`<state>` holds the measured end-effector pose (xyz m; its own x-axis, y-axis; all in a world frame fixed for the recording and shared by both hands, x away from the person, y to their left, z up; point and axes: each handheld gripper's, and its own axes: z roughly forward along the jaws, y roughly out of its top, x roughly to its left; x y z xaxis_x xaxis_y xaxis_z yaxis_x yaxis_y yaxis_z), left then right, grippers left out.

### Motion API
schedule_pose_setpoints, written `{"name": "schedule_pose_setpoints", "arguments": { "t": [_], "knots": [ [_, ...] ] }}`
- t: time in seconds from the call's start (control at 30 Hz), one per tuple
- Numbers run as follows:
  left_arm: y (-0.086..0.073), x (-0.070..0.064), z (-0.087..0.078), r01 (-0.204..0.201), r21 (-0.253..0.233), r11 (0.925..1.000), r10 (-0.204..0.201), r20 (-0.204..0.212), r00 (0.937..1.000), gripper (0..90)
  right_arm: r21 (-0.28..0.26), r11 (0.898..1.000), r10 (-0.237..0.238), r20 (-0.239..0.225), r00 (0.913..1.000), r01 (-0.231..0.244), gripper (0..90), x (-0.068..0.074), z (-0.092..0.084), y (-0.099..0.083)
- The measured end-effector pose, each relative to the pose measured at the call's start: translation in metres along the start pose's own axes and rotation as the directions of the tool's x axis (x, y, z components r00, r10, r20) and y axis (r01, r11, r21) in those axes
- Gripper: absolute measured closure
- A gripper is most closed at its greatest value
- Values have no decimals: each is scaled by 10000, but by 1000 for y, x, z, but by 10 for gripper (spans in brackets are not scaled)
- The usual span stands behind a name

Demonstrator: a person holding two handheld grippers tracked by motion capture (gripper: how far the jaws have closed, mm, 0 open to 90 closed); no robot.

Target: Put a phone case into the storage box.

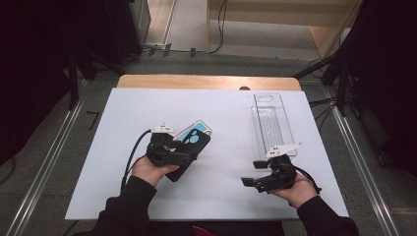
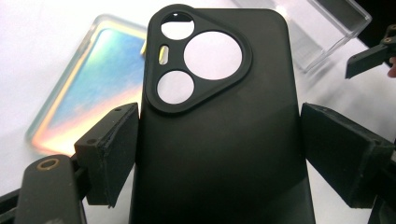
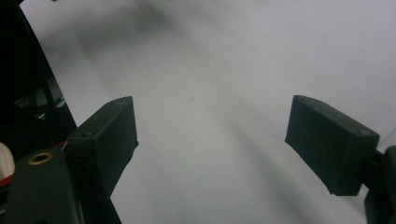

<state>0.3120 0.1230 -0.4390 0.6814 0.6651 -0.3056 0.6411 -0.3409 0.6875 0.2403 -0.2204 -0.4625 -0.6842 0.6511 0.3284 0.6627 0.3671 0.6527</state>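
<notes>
At far left in the high view, we see the left hand (image 1: 150, 169) carrying the left gripper (image 1: 184, 156), which points to the right over the white mat (image 1: 113, 187). Its jaws clamp a black case (image 1: 194, 147) by the long edges. In the left gripper view we see both pads touching the case's (image 2: 219, 140) sides, with the case's back facing the camera and its rounded three-cornered camera cut-out at the far end. The left gripper (image 2: 219, 154) thus stands wide, but closed on a wide thing.

Just behind the case lies an iridescent phone (image 2: 93, 88), flat on the mat; in the high view its light edge (image 1: 202, 127) peeks out past the case's far end, and we cannot tell whether the two touch.

Farther right, a clear tray (image 1: 270, 123) lies lengthwise on the mat, well apart from the case; in the left gripper view its corner (image 2: 327, 28) shows at upper right.

At right, the right hand (image 1: 295, 189) holds the right gripper (image 1: 250, 173) near the mat's front edge, just before the tray's near end and pointing left. In the right gripper view the right gripper's (image 3: 210, 140) jaws stand wide apart with bare mat (image 3: 224, 70) between them.
</notes>
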Motion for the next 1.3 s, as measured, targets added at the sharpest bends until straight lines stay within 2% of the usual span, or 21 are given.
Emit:
{"name": "schedule_pose_setpoints", "arguments": {
  "t": [0.2, 0.27, 0.33, 0.37, 0.43, 0.47, 0.5, 0.53, 0.57, 0.67, 0.77, 0.9, 0.97, 1.0, 1.1, 1.2, 1.3],
  "knots": [
    [-1, -8, 9, -68, -433, 9990, 52, -372, 9993, 146, -253, 9993, 264, 6, 9997, -264, 154, 4, 0, 10],
    [-3, -9, 12, -95, -536, 9985, 70, -460, 9989, 146, -378, 9989, 294, 44, 9996, -292, 200, 4, 0, 13],
    [-3, -10, 14, -128, -558, 9984, 99, -513, 9986, 146, -427, 9985, 349, 44, 9994, -347, 200, 5, 1, 15],
    [-5, -12, 17, -302, -834, 9961, 265, -441, 9987, 146, -556, 9978, 359, 89, 9993, -354, 200, 6, 2, 19],
    [-7, -14, 19, -514, -1134, 9922, 451, -575, 9973, 146, -592, 9976, 357, 147, 9993, -348, 201, 7, 3, 22],
    [-7, -14, 19, -514, -1134, 9922, 451, -575, 9973, 146, -592, 9976, 357, 147, 9993, -348, 201, 7, 3, 22],
    [-9, -17, 20, -729, -1404, 9874, 638, -688, 9956, 146, -679, 9970, 384, 188, 9991, -370, 200, 8, 4, 26],
    [-9, -17, 20, -729, -1404, 9874, 638, -688, 9956, 146, -711, 9967, 403, 211, 9990, -387, 200, 9, 5, 27],
    [-11, -20, 21, -1020, -1700, 9802, 881, -869, 9923, 146, -765, 9963, 404, 217, 9989, -386, 201, 9, 5, 29],
    [-13, -21, 23, -1074, -2076, 9723, 891, -953, 9914, 146, -832, 9956, 452, 277, 9986, -428, 203, 11, 7, 36],
    [-15, -21, 24, -1019, -2235, 9694, 816, -981, 9918, 146, -894, 9951, 453, 291, 9985, -425, 203, 12, 10, 40],
    [-21, -18, 29, -874, -2681, 9594, 634, -968, 9933, 145, -940, 9941, 581, 496, 9971, -533, 202, 14, 16, 51],
    [-24, -16, 29, -629, -3096, 9488, 458, -623, 9970, 144, -1016, 9931, 629, 365, 9974, -589, 202, 14, 17, 54],
    [-24, -14, 30, -403, -3136, 9487, 273, -458, 9986, 144, -1075, 9923, 666, 367, 9971, -623, 200, 15, 17, 57],
    [-24, -13, 30, -248, -3144, 9490, 144, -355, 9993, 144, -1254, 9903, 650, 352, 9973, -602, 198, 15, 17, 64],
    [-25, -16, 31, -675, -3252, 9432, 451, -759, 9961, 144, -1350, 9891, 640, 312, 9975, -593, 199, 17, 18, 71],
    [-27, -17, 31, -939, -3436, 9344, 639, -977, 9932, 144, -1456, 9872, 682, 208, 9975, -645, 199, 18, 21, 79]
  ]
}}
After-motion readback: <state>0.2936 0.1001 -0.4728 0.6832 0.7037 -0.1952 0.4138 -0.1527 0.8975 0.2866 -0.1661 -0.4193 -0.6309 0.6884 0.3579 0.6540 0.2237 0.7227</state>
